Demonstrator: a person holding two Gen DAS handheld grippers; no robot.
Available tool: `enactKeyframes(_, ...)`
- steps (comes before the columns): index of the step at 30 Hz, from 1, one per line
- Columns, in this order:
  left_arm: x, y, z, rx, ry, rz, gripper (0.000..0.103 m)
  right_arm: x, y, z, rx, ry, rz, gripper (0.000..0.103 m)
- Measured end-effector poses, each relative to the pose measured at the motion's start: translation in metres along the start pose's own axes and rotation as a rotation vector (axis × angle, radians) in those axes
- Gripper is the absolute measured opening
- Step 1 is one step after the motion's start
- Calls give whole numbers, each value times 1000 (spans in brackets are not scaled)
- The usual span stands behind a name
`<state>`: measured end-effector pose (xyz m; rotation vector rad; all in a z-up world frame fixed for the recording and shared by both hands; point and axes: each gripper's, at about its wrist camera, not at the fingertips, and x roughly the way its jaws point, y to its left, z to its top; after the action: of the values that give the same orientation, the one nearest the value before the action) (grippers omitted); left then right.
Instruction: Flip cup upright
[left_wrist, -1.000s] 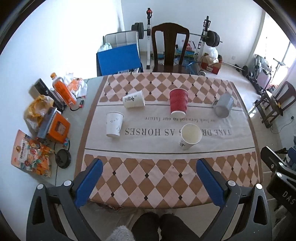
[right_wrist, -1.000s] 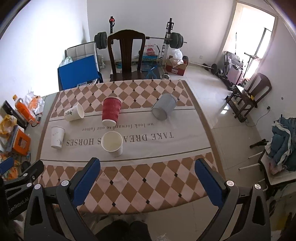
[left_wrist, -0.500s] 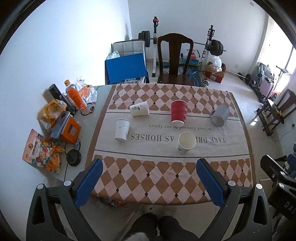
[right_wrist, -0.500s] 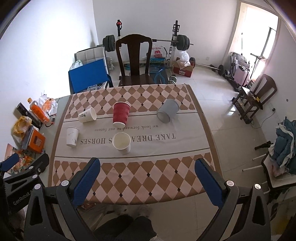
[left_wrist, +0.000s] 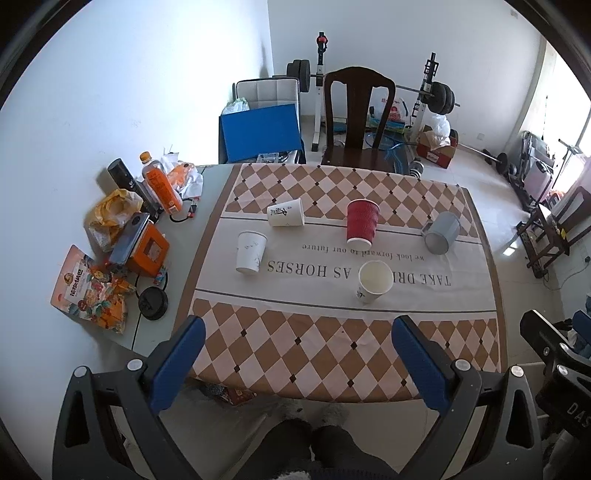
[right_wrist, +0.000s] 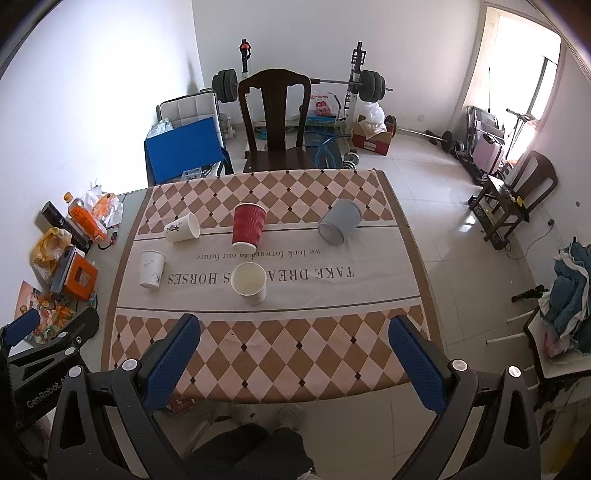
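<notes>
both the left gripper (left_wrist: 295, 350) and right gripper (right_wrist: 295, 350) are held spread and empty, high above the checkered tablecloth (right_wrist: 258, 343); the light tipped grey paper cup (right_wrist: 339, 221) at its right edge could be rolled off by a glancing pinch.

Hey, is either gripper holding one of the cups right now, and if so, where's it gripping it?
Nothing is held. The left gripper and right gripper are both open, above the table's near edge, well short of the cups.

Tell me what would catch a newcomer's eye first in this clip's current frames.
Five cups scattered over the checked tablecloth, above all the red cup standing mouth-down at the centre. Beside it the grey cup lies tipped over toward the right edge, while a white cup stands upright nearest the camera. Both grippers, left and right, hang wide open above the near table edge.
</notes>
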<state>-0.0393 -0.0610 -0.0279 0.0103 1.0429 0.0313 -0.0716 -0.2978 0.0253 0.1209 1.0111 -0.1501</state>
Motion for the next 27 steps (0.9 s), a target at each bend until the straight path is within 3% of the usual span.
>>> enactKeyframes(27,-4,2,-1,2,-3,9,103,-2,-2,1,-10,5,5,103)
